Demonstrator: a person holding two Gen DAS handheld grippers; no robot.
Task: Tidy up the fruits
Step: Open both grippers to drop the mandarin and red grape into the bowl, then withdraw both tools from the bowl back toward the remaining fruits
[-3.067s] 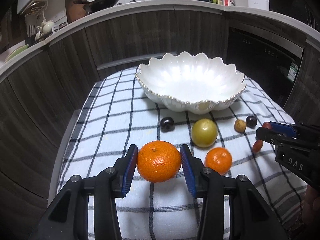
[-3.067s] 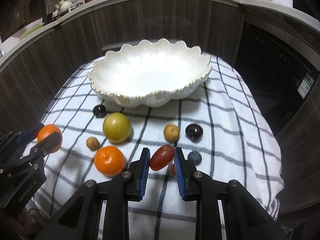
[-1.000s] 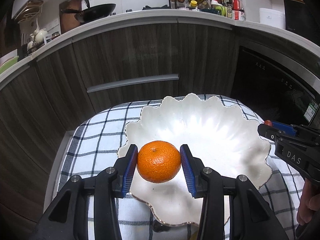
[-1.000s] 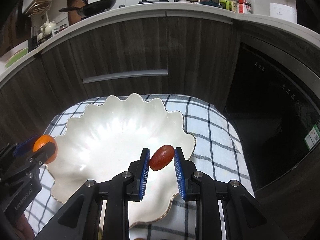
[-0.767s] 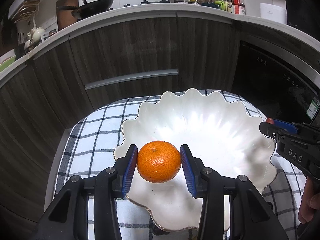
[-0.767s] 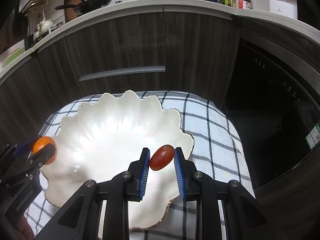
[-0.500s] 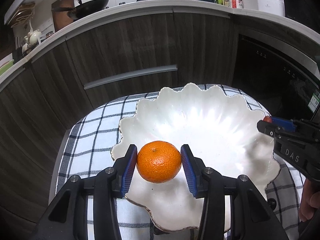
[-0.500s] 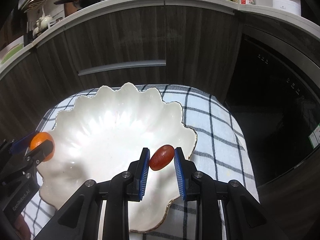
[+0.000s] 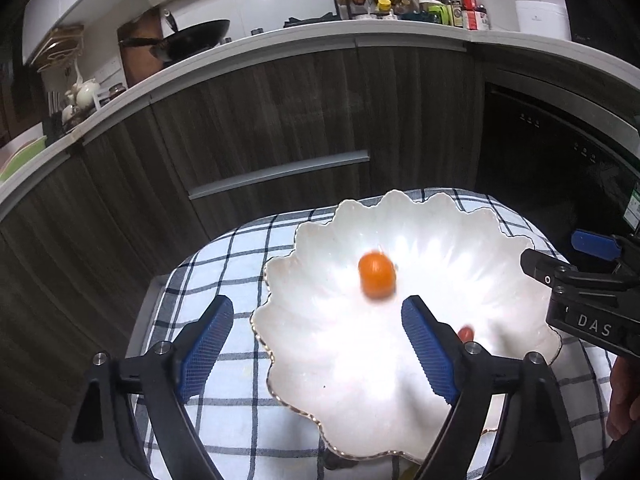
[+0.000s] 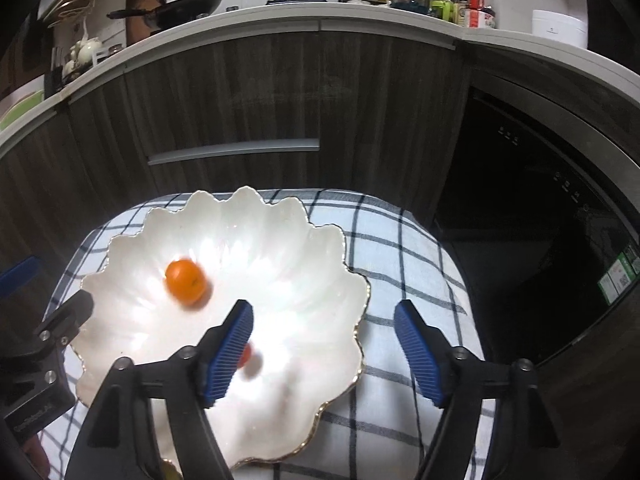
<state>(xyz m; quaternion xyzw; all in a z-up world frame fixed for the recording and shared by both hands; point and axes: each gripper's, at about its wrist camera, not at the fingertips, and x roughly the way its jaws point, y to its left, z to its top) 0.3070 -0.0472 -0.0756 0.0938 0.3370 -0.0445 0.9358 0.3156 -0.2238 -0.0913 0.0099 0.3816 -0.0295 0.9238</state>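
Scalloped white bowl at frame centre holds a blurred mandarin and a small red fruit. Left gripper and right gripper, jaws just opened, spread wide and empty above it.

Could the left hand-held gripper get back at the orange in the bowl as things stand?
Probably yes. The left hand-held gripper has just opened, nothing between its pads, and the orange lies loose in the white bowl just ahead, with nothing over it.

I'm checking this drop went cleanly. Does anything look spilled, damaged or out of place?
Nothing stands out. The orange and small red fruit lie blurred inside the white bowl, which sits intact on the checked cloth. Both grippers, left and right, have just opened, empty.
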